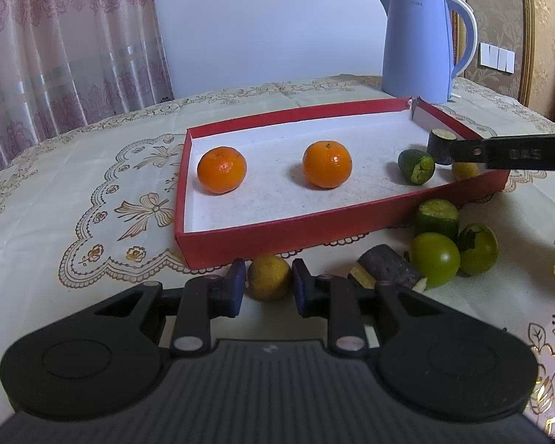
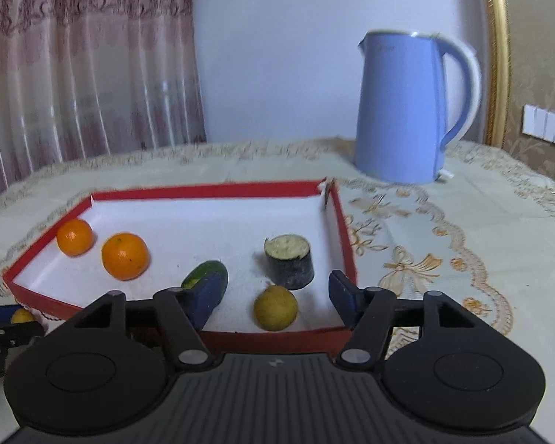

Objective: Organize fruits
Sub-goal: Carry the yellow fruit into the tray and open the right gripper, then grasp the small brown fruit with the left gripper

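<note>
My left gripper [image 1: 269, 275] is shut on a yellow-green citrus fruit [image 1: 269, 277] on the tablecloth, just in front of the red tray [image 1: 277, 238]. Inside the tray lie two oranges [image 1: 222, 170] [image 1: 327, 164], a cucumber end [image 1: 416, 166] and an upright eggplant chunk [image 1: 440, 146]. My right gripper [image 2: 275, 281] stands open over the tray's near right corner. A second yellow citrus [image 2: 275, 307] rests on the tray floor between its blue pads [image 2: 207, 299], touching neither. The eggplant chunk [image 2: 288, 262] stands just beyond that fruit.
Outside the tray's near right side lie a cucumber piece [image 1: 436, 218], two green tomatoes [image 1: 434, 259] [image 1: 477, 248] and another eggplant piece [image 1: 384, 266]. A blue kettle [image 1: 418, 44] stands behind the tray. An embroidered cloth [image 1: 92, 203] covers the table; a curtain hangs at the back left.
</note>
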The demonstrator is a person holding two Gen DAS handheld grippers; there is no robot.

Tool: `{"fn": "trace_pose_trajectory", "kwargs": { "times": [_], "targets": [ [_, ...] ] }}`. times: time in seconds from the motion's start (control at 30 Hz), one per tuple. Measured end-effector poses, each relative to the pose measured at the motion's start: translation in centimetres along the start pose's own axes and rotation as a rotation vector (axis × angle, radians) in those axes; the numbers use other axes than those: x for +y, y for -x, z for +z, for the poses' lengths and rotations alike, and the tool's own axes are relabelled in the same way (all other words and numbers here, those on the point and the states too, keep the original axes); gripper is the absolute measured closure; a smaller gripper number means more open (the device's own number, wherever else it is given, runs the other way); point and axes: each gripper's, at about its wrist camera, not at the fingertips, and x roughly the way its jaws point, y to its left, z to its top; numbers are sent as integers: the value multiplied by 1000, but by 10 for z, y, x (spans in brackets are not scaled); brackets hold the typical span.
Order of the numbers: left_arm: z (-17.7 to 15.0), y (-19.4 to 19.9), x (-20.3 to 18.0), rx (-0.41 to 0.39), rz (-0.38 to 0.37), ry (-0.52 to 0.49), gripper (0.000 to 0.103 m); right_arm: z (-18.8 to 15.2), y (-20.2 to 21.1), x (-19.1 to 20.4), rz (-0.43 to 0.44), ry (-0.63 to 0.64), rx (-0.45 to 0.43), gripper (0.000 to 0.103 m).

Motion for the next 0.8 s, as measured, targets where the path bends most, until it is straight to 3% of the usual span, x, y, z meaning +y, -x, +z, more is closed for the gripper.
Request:
{"fn": "trace_pose_trajectory", "kwargs": {
  "times": [0.13, 0.57, 0.8],
  "targets": [
    [0, 0, 0, 1, -1, 5, 79, -4, 17, -8, 4, -33, -24, 39],
    [0, 0, 1, 2, -2, 7, 79, -36, 35, -13, -25, -18, 123, 39],
    [0, 0, 1, 0, 8, 6, 79, -40, 29, -3, -43, 21, 151, 28]
  ]
}}
